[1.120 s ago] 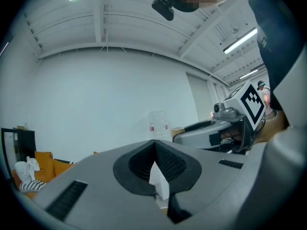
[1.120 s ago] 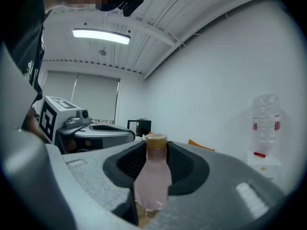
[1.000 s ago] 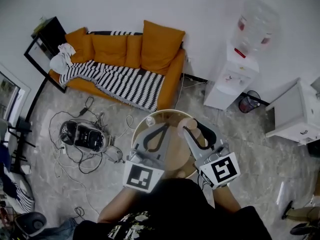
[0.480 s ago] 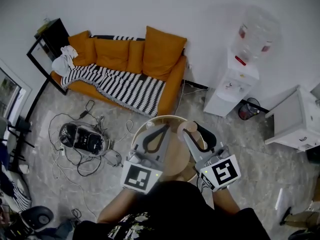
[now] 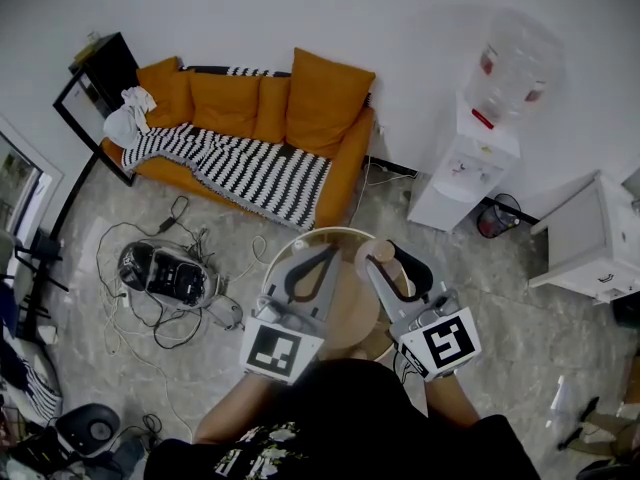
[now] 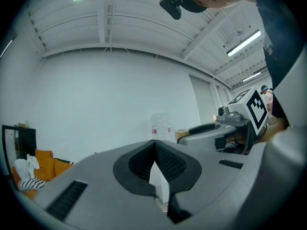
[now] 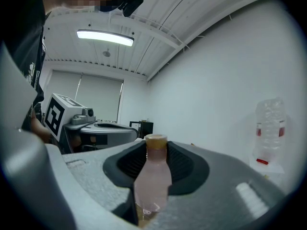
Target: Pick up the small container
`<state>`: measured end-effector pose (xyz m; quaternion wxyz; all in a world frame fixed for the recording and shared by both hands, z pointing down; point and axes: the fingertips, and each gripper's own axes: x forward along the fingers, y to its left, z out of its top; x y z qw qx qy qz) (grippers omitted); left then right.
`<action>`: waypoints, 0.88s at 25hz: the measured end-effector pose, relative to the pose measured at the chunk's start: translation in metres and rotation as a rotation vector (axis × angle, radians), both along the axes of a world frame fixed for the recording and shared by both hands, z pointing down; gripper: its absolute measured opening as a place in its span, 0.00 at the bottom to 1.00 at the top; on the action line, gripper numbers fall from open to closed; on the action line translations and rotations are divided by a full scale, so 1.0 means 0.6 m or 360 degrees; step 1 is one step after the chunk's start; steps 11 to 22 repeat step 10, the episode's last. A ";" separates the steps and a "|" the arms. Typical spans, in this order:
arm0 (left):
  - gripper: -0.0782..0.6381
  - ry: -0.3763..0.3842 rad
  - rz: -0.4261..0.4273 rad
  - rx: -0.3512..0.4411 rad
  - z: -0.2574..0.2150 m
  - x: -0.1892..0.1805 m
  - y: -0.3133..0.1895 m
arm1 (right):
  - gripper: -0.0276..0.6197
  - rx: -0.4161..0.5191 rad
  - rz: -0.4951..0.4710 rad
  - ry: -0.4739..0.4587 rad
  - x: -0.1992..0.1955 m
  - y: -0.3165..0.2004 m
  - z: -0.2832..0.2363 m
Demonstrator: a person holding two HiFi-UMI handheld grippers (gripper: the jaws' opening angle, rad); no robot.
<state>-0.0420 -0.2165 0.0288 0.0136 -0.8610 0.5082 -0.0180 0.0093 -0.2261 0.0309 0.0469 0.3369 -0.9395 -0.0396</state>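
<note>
Bottle (image 7: 152,181) sits clamped in the jaws of the right gripper (image 7: 154,147), so the grab looks done; lifting it off the table (image 5: 352,303) remains. Jaws of the left gripper (image 6: 154,143) are pinched together.

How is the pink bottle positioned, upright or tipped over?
Upright: in the right gripper view the pink bottle stands vertical, its brown cap on top.
</note>
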 end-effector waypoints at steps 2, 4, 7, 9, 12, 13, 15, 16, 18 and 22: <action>0.12 -0.0003 0.0001 0.0002 0.000 0.000 -0.002 | 0.24 0.0003 -0.0003 0.0005 -0.001 -0.001 0.000; 0.12 -0.0002 -0.0001 -0.0002 0.001 0.003 -0.005 | 0.24 0.0007 -0.0005 0.0005 0.002 -0.004 0.001; 0.12 -0.0001 0.0001 -0.0004 0.001 0.007 -0.006 | 0.24 0.0010 -0.0003 0.0009 0.006 -0.006 0.000; 0.12 -0.0006 0.0004 0.0003 0.000 0.007 -0.006 | 0.24 0.0009 0.0002 0.0013 0.006 -0.006 -0.002; 0.12 -0.0009 0.0006 0.0006 -0.001 0.007 -0.005 | 0.24 0.0009 0.0005 0.0015 0.006 -0.006 -0.003; 0.12 -0.0009 0.0006 0.0006 -0.001 0.007 -0.005 | 0.24 0.0009 0.0005 0.0015 0.006 -0.006 -0.003; 0.12 -0.0009 0.0006 0.0006 -0.001 0.007 -0.005 | 0.24 0.0009 0.0005 0.0015 0.006 -0.006 -0.003; 0.12 -0.0009 0.0006 0.0006 -0.001 0.007 -0.005 | 0.24 0.0009 0.0005 0.0015 0.006 -0.006 -0.003; 0.12 -0.0009 0.0006 0.0006 -0.001 0.007 -0.005 | 0.24 0.0009 0.0005 0.0015 0.006 -0.006 -0.003; 0.12 -0.0009 0.0006 0.0006 -0.001 0.007 -0.005 | 0.24 0.0009 0.0005 0.0015 0.006 -0.006 -0.003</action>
